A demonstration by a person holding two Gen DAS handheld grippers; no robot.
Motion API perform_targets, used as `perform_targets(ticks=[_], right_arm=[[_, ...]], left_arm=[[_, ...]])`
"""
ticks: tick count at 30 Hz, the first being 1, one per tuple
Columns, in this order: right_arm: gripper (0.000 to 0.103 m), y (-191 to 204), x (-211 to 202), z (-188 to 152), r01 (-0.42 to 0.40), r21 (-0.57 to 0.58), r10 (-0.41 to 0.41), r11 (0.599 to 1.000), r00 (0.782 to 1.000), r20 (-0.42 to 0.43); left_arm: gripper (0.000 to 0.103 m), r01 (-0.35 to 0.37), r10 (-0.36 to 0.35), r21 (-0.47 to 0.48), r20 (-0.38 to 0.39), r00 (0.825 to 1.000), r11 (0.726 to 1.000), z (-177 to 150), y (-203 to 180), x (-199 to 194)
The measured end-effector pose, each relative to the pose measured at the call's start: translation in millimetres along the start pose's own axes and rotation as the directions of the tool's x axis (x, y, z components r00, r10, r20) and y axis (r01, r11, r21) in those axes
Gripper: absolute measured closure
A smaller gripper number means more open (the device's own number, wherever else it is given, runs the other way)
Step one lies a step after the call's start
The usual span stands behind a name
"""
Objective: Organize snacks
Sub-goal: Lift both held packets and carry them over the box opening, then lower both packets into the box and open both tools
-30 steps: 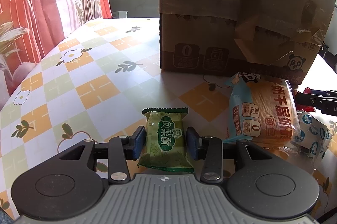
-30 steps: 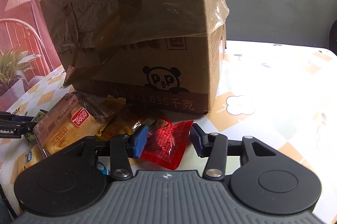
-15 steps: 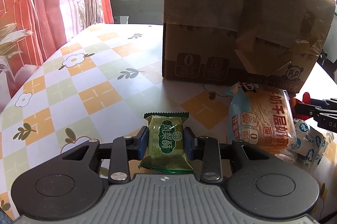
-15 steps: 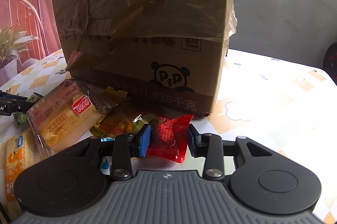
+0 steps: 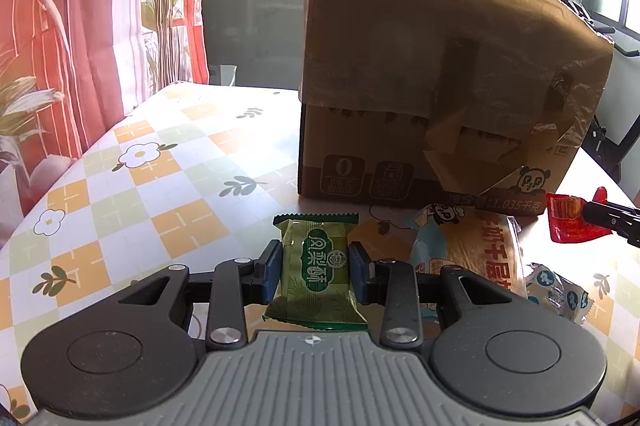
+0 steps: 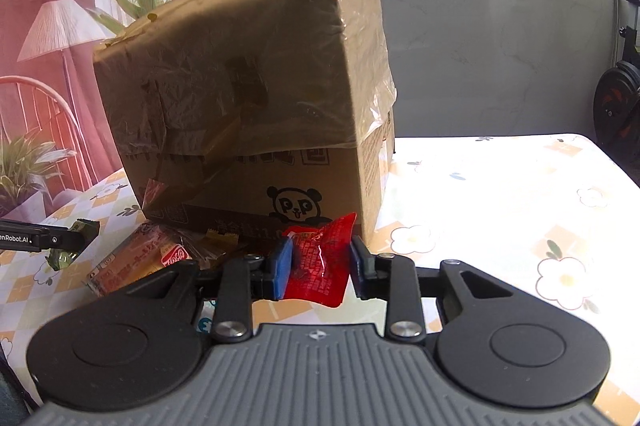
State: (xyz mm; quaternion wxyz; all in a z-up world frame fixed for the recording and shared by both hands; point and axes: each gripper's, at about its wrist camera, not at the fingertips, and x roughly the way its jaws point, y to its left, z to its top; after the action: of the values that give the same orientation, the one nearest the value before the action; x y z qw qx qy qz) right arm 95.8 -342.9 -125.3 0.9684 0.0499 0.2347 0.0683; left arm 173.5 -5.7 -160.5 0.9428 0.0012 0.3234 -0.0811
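While the left gripper pinched the green pastry packet lengthwise along its fingers, the right gripper (jaws closing) squeezed the red snack pouch, both packets clear of the table, the cardboard box directly ahead.

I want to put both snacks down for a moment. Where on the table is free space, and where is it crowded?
Free: the checked tablecloth left of the cardboard box, and the flowered stretch right of it. Crowded: in front of the box, where the bread packet and small wrappers lie.
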Motion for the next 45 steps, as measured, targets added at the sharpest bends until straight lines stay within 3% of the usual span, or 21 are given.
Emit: perform_targets(ticks=[8,15,19,25,32,33,35,37,41,45], right_arm=[[0.071,9,-44,43,-0.044,-0.029,0.048,0.999,0.99,0.134],[0.071,24,-70,104,-0.105,-0.087,0.125,0.991,0.954,0.274],[0.071,33,-62,137,-0.123,-0.124,0.155,0.985,0.941,0.3],[0.071,44,-6,186,-0.077,-0.162,0.116,0.984,0.962,0.248],[0.068,48,74,203,0.005,-0.173,0.006,0.985,0.998,0.059],[0.066,49,79,202,0.013,-0.178,-0.005,0.984,0.999,0.042],[0.065,53,84,200,0.026,-0.188,-0.022,0.982,1.0,0.021],[0.048,53,84,198,0.024,-0.188,-0.02,0.982,1.0,0.019],[0.044,49,71,196,0.004,-0.15,-0.001,0.989,1.0,0.021],[0.028,48,39,191,-0.041,-0.084,0.046,0.996,0.997,0.062]], left_arm=[[0.066,0.009,-0.008,-0.002,0.126,0.992,1.0,45,7,-31],[0.066,0.045,-0.049,0.022,0.289,0.956,0.999,104,2,-63],[0.066,0.072,-0.088,0.059,0.337,0.937,0.996,138,-13,-63],[0.066,0.11,-0.135,0.095,0.333,0.933,0.989,186,-40,-28],[0.063,0.106,-0.135,0.129,0.241,0.961,0.986,207,-71,35],[0.06,0.107,-0.136,0.132,0.233,0.963,0.985,207,-73,40],[0.037,0.114,-0.14,0.127,0.222,0.965,0.985,206,-74,46],[0.031,0.12,-0.144,0.118,0.221,0.965,0.986,205,-72,47],[0.021,0.121,-0.146,0.127,0.216,0.965,0.985,194,-61,30],[0.018,0.138,-0.165,0.126,0.233,0.959,0.982,187,-42,7]])
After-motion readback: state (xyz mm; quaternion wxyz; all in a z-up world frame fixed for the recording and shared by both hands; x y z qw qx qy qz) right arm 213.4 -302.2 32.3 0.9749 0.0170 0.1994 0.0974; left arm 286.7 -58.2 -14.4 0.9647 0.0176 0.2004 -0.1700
